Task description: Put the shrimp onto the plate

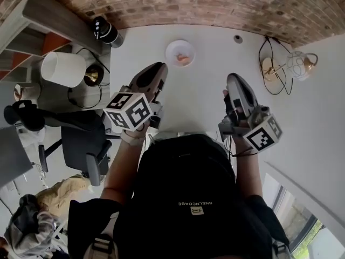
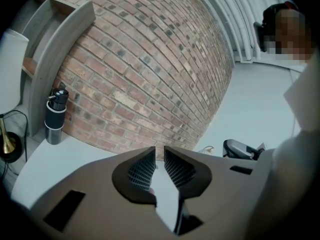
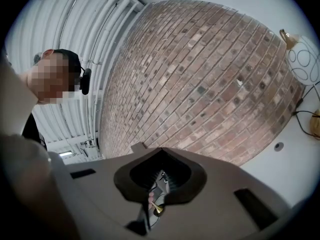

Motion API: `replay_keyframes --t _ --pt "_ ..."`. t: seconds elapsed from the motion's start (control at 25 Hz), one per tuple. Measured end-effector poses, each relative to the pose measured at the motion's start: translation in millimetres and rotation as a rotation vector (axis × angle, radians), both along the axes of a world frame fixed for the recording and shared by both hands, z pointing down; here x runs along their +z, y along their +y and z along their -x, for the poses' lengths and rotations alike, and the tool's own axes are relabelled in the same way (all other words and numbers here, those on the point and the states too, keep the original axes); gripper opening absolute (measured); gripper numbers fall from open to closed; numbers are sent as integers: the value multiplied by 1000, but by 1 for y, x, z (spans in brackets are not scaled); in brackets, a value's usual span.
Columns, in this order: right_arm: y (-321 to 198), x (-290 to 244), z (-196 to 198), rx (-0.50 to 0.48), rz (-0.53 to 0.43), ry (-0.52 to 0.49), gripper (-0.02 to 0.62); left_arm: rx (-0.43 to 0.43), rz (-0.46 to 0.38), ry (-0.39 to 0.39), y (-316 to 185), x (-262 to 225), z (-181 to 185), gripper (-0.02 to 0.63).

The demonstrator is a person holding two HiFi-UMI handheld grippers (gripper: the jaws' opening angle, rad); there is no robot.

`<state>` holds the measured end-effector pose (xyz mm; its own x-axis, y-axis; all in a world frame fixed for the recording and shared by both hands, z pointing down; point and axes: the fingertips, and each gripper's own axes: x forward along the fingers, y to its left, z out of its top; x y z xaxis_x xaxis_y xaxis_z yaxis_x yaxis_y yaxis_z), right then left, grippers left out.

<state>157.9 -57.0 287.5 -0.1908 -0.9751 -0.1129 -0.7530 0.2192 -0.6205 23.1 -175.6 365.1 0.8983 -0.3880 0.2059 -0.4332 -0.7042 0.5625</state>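
My right gripper (image 3: 160,177) shows its fingers (image 3: 142,175) pressed together. Beyond them a brick wall (image 3: 210,79) rises, with a glass lamp (image 3: 303,59) over the white surface (image 3: 292,171) at right and a person (image 3: 70,64) at left.

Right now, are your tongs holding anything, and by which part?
Nothing is held. The left tongs are slightly apart, the right tongs shut, both empty. The shrimp lies on the plate.

plate (image 1: 172,48): white, round, sitting upper centre of frame | shrimp (image 1: 185,59): pink-orange, lying on plate
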Motion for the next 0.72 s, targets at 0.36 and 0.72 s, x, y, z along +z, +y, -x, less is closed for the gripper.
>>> replay_keyframes --t 0.36,0.72 --pt "-23 -4 30 -133 -32 -11 3 -87 -45 33 10 -28 40 58" --pt "-46 -8 65 -249 -53 -15 3 -156 -58 128 17 -56 78 58"
